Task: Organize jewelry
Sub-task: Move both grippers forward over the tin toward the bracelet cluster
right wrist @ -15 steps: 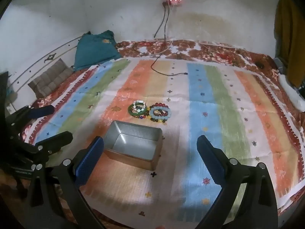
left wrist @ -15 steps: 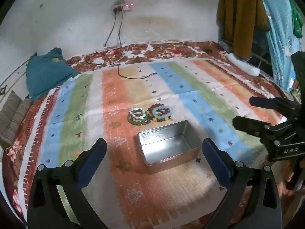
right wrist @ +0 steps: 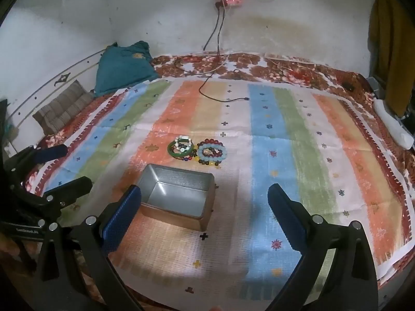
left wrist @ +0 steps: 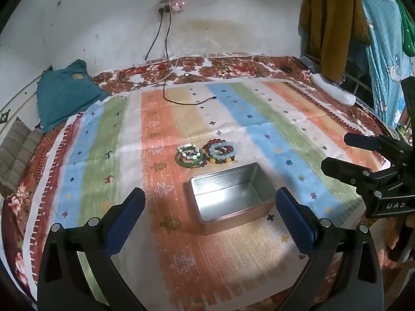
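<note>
Tin box (left wrist: 229, 197) sits on the bed (left wrist: 298, 134), centre frame. Two bracelet piles lie just behind it, touching each other: one (left wrist: 189, 155) left, other (left wrist: 220, 151) right. Pillow (left wrist: 64, 93) at upper left. Cable (left wrist: 181, 98) trails from wall onto bed.

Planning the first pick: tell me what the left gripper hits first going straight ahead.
Probably the open rectangular metal tin, which lies between the left gripper's open fingers; the bead bracelets lie beyond it.
</note>
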Available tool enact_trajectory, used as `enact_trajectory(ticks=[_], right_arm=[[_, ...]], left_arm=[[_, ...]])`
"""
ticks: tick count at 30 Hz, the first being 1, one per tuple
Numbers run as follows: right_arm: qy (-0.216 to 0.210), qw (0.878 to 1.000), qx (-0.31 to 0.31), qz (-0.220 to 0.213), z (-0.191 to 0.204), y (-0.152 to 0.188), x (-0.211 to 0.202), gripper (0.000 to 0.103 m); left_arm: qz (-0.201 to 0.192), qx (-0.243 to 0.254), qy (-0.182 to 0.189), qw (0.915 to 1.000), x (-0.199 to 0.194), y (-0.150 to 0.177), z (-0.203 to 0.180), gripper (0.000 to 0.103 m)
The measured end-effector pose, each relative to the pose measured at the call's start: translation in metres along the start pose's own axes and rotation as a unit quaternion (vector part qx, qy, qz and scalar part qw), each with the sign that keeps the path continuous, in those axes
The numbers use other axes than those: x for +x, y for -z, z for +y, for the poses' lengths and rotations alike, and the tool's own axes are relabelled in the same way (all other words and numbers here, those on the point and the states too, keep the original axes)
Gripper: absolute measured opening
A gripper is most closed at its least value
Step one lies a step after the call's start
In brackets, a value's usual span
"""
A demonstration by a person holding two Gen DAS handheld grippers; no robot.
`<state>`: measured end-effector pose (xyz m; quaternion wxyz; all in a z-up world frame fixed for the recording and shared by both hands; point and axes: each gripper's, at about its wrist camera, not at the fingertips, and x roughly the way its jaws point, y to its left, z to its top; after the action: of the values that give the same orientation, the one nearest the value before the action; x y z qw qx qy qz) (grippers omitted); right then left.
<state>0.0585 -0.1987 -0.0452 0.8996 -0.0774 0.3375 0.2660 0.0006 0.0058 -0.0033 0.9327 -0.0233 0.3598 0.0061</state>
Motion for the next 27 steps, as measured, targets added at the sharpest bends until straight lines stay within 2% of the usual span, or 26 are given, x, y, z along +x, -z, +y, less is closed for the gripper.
enact_trajectory(ticks=[2, 13, 14, 27], right_arm=[[0.007, 1.0, 0.002, -0.008, -0.001, 0.001, -0.002, 0.099], [0.008, 1.0, 0.011, 0.009, -0.006, 0.007, -0.004, 0.099], [0.009, 1.0, 0.012, 0.014, -0.005, 0.004, 0.006, 0.099], [0.016, 0.999, 0.015, 0.026, -0.005, 0.004, 0.014, 0.099]], left_arm=[[0.007, -0.004, -0.001, 1.0, 0.003, 0.0, 0.001, 0.098], [0.017, -0.031, -0.003, 0.9994, 0.005, -0.001, 0.01, 0.098], [0.016, -0.035, -0.006, 0.9992, 0.005, -0.001, 0.011, 0.098], [0.029, -0.051, -0.021, 0.9981, 0.012, 0.002, 0.02, 0.098]])
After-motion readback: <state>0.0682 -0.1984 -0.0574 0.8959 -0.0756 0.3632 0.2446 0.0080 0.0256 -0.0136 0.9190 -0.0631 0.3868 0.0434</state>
